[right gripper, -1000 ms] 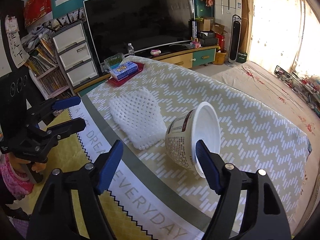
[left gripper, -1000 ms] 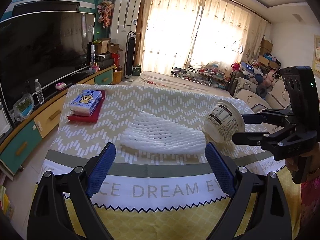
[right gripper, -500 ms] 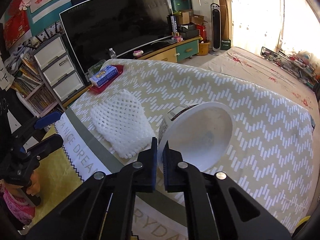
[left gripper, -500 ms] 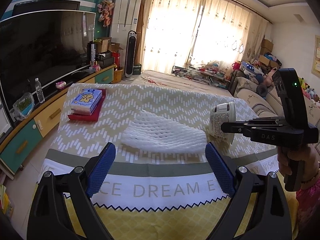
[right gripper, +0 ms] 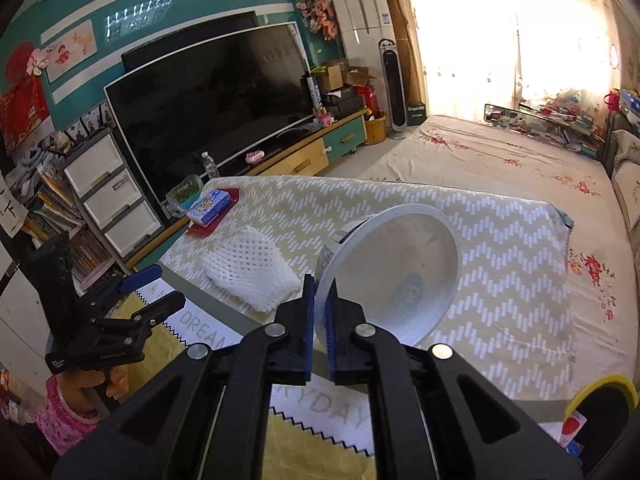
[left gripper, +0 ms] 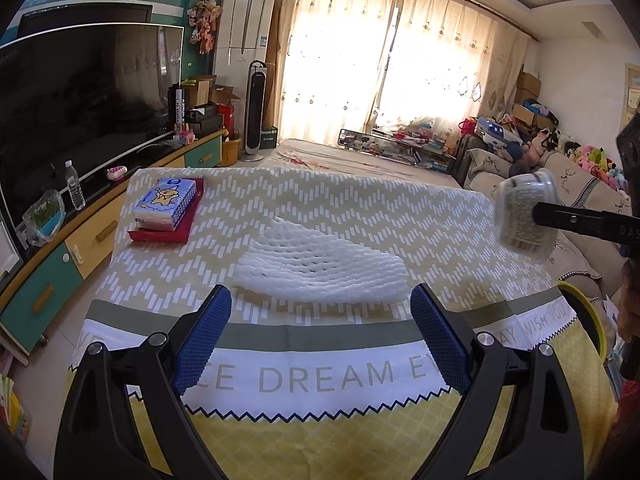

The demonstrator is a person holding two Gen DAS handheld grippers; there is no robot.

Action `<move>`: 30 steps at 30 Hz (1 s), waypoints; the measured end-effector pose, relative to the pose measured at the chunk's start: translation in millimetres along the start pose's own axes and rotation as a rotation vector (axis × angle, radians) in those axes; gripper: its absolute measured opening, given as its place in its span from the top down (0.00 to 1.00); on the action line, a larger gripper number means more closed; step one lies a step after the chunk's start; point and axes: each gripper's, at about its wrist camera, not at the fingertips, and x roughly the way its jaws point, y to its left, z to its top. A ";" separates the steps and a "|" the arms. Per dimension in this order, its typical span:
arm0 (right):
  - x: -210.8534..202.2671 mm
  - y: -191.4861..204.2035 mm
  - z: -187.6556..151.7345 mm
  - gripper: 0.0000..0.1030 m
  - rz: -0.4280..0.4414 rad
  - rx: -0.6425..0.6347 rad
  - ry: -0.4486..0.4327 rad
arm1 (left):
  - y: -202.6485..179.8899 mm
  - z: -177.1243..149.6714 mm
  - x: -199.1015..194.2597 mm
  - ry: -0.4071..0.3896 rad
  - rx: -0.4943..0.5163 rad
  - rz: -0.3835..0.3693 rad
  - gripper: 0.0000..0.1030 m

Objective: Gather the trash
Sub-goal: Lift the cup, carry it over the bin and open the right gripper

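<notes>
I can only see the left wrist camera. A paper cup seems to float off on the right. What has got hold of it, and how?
Observer: The right gripper is shut on the cup. It pinches the rim, with one finger inside and one outside.
Operator: Is anything inside the cup?
Observer: Its mouth faces the right camera. It looks empty, with only faint stains on the white inside.
Operator: Can you see my gripper from there?
Observer: Yes. The left gripper shows side-on with its jaws open, and a hand in a pink sleeve grasps its handle.
</notes>
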 end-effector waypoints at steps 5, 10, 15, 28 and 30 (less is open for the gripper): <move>-67.4 -43.3 -36.1 0.95 -0.114 0.124 -0.119 | -3.4 -0.6 0.0 0.003 0.012 0.001 0.13; -108.8 -110.3 -82.6 0.95 -0.277 0.289 -0.134 | -6.7 -1.9 2.2 0.007 0.028 0.004 0.13; -118.5 -174.0 -119.1 0.95 -0.417 0.432 -0.083 | -8.5 -2.9 5.8 0.018 0.039 0.012 0.13; -125.2 -237.5 -156.7 0.57 -0.751 0.592 -0.011 | -11.8 -3.7 10.1 0.025 0.056 0.012 0.13; -130.0 -225.0 -146.3 0.57 -0.720 0.574 -0.064 | -12.7 -4.4 10.6 0.028 0.062 0.010 0.13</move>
